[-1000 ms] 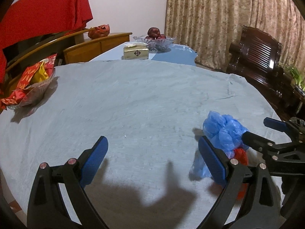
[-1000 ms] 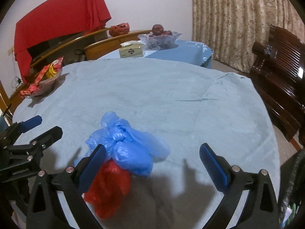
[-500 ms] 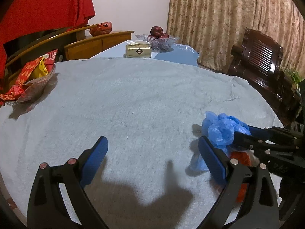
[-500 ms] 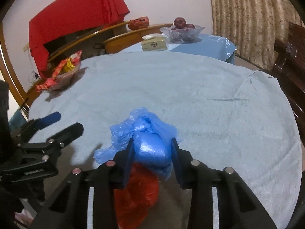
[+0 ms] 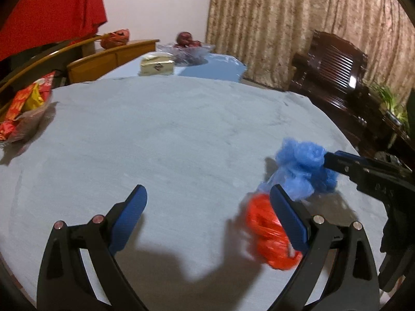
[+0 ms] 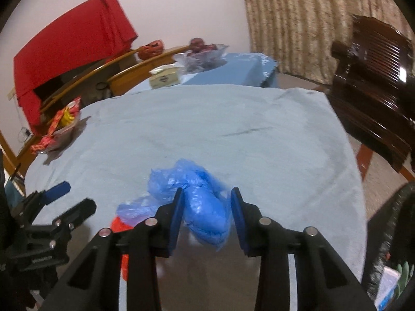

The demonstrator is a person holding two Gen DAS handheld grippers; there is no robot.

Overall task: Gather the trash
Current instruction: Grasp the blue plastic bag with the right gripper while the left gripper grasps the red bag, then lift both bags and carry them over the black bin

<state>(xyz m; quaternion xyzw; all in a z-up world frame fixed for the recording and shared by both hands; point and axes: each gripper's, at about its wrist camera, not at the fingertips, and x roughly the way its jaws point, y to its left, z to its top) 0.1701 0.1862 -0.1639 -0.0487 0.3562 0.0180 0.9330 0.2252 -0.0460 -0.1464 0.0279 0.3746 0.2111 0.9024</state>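
Observation:
A crumpled blue plastic bag (image 6: 205,207) with a red plastic bag (image 6: 120,226) attached beneath it is at the near right of the cloth-covered table (image 6: 207,119). My right gripper (image 6: 207,215) is shut on the blue bag, its blue pads pressing both sides. In the left wrist view the blue bag (image 5: 303,165) is held by the right gripper (image 5: 329,162) coming from the right, and the blurred red bag (image 5: 267,233) trails below it. My left gripper (image 5: 207,215) stands open with nothing between its fingers; its right finger (image 5: 288,217) partly covers the red bag.
A bowl of red and yellow snack packets (image 5: 23,111) sits at the table's left edge. Beyond the table are a tissue box (image 5: 157,64) and a fruit bowl (image 5: 186,46). A dark wooden chair (image 5: 334,70) stands right. A black bin (image 6: 389,259) is at lower right.
My right gripper went from wide open to shut on the blue bag. The bundle has shifted with it, and the red bag now shows left of my left gripper's right finger.

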